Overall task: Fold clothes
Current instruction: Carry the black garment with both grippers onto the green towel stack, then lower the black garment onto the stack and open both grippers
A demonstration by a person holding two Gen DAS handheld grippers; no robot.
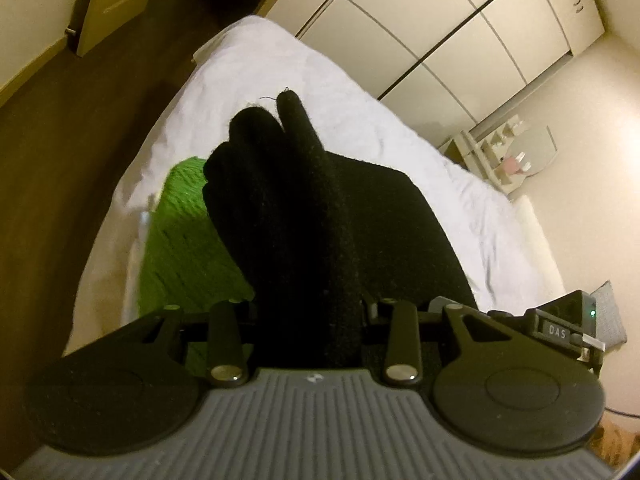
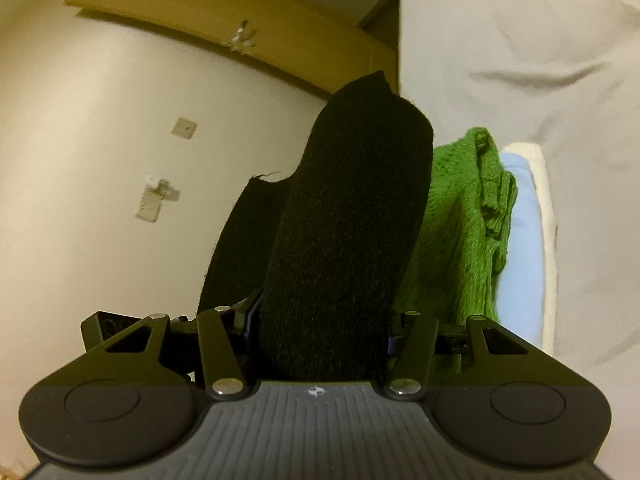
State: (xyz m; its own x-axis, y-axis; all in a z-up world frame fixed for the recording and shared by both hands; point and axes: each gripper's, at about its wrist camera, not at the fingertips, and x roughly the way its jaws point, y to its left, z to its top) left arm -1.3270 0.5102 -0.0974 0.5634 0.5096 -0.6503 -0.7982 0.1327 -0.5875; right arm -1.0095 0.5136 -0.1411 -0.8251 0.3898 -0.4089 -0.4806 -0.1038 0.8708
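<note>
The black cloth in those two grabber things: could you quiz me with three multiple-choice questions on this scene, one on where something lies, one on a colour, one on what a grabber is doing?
1. Where does the green knit lie?
A. on the wooden floor
B. on the white bed
C. hung on the wardrobe

2. What colour is the cloth in both grippers?
A. black
B. red
C. yellow

3. What is the left gripper doing?
A. hanging open, nothing in it
B. shut on the black cloth
C. gripping the green knit

Answers:
1 B: the green knit rests on the white bed, beside the cloth.
2 A: the black cloth fills the middle of both wrist views.
3 B: the left gripper has its fingers closed against the cloth; the right gripper holds it likewise.
</note>
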